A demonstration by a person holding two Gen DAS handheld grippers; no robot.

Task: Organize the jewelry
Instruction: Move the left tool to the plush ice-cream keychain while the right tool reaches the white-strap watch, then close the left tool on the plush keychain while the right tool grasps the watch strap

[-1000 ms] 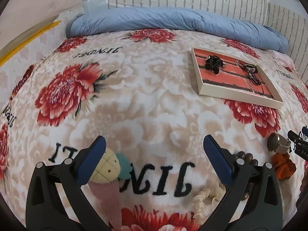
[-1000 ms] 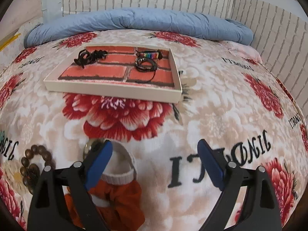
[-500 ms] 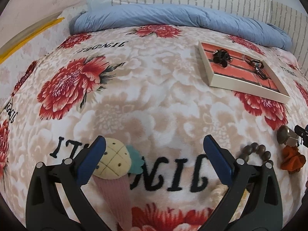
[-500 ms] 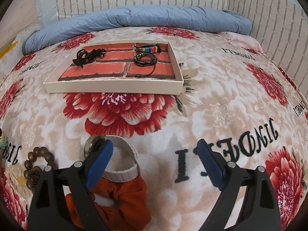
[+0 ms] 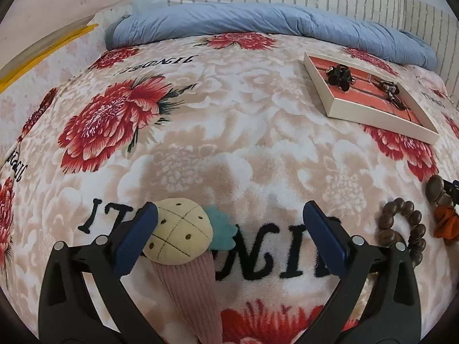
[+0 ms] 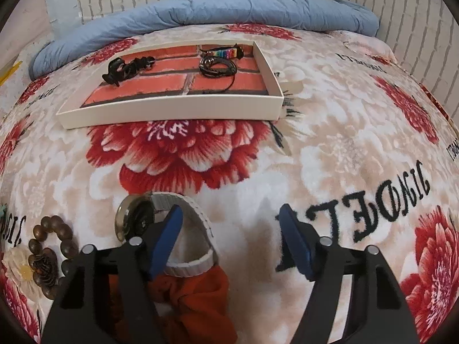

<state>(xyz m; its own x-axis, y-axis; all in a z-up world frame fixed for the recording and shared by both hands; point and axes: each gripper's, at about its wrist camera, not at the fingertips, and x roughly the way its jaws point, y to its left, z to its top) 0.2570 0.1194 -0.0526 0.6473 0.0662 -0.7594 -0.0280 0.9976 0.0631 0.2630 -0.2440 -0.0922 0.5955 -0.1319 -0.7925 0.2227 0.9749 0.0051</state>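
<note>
While both hover over the blanket (image 5: 229, 132) | left gripper (image 5: 229, 220) spread | right gripper (image 6: 231, 219) spread

The bed (image 6: 344, 132) carries a floral blanket. Directly on it: 1 shallow tray (image 6: 172, 113), 1 folded blue quilt (image 6: 218, 8), 1 wooden bead bracelet (image 5: 401, 236), 1 watch (image 6: 160, 218), 1 orange scrunchie (image 6: 198, 301), 1 plush hair tie (image 5: 183, 246).

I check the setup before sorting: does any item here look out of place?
Yes: a plush pineapple hair tie lies on the blanket beside the left claw. It is no jewelry, unlike the wooden bead bracelet.
</note>
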